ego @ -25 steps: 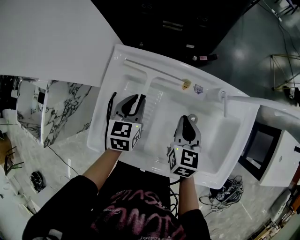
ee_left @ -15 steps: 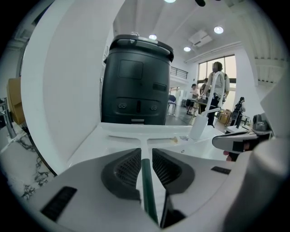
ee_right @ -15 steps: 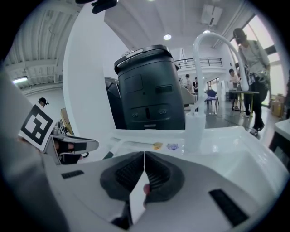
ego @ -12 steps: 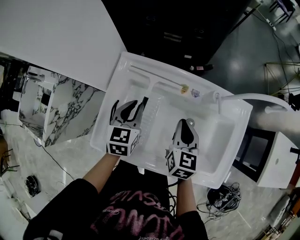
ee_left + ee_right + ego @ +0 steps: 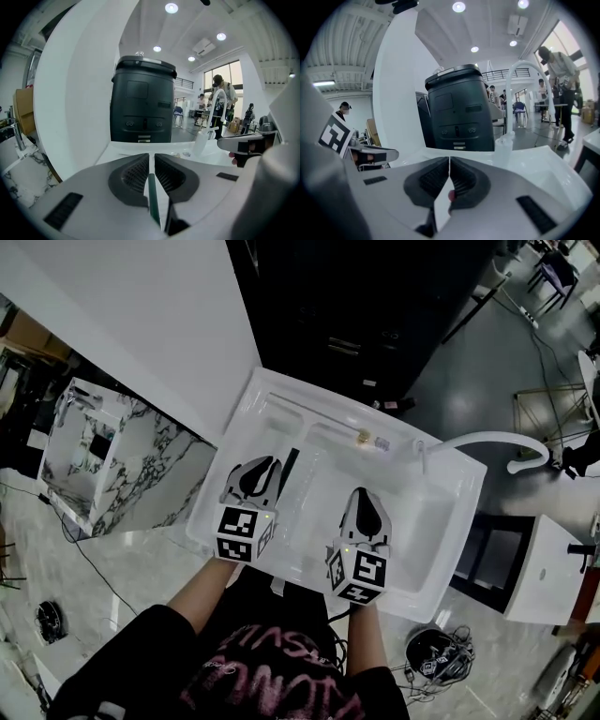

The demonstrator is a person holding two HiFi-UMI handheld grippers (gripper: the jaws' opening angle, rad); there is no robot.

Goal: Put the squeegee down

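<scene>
Seen from your head, both grippers hang over a white sink unit [image 5: 448,526], with a curved white tap [image 5: 480,441] at its far right corner. Your left gripper [image 5: 265,465] is above the ribbed draining side. Its jaws are drawn almost together, leaving only a slit, and in the left gripper view a thin dark green strip of the squeegee [image 5: 153,199] sits in that slit. In the head view the squeegee [image 5: 287,472] is a dark narrow strip just beside that gripper's right side. Its long axis runs away from you, with the far end leaning slightly right. Whether it touches the surface cannot be told. Your right gripper [image 5: 364,495] hovers over the basin side, its jaws pressed together on nothing.
</scene>
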